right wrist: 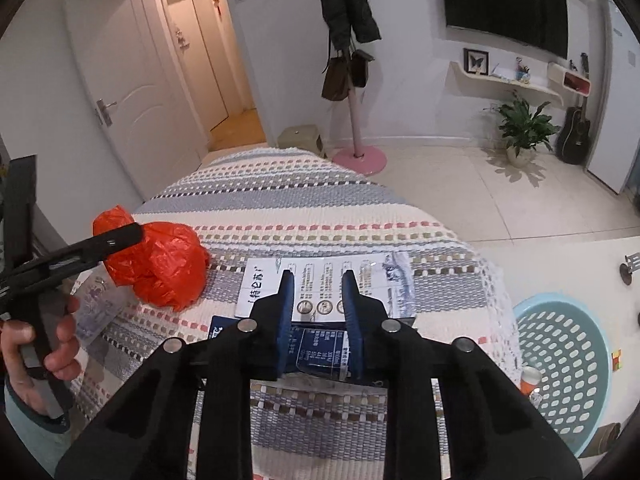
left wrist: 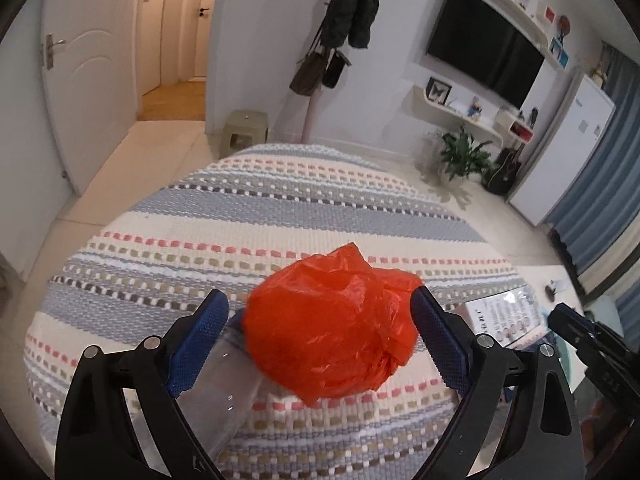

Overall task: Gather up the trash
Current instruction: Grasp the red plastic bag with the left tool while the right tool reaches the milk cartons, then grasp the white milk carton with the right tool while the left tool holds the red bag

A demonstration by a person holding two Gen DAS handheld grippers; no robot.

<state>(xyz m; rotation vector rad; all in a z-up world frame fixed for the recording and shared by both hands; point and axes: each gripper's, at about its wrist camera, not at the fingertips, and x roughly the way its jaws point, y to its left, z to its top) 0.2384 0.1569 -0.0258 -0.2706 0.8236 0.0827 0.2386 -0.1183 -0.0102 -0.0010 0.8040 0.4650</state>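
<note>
The left gripper (left wrist: 320, 316) has its fingers spread wide around a crumpled orange-red plastic bag (left wrist: 332, 328), which rests on the striped woven cloth (left wrist: 256, 216). The bag is glossy, creased and bunched into a rough ball. A clear plastic bottle (left wrist: 224, 384) lies beside it. The right gripper (right wrist: 318, 308) has its fingers narrowed on a flat blue-and-white printed carton (right wrist: 320, 280) lying on the same cloth. A perforated light-blue basket (right wrist: 560, 360) stands on the floor to the right.
</note>
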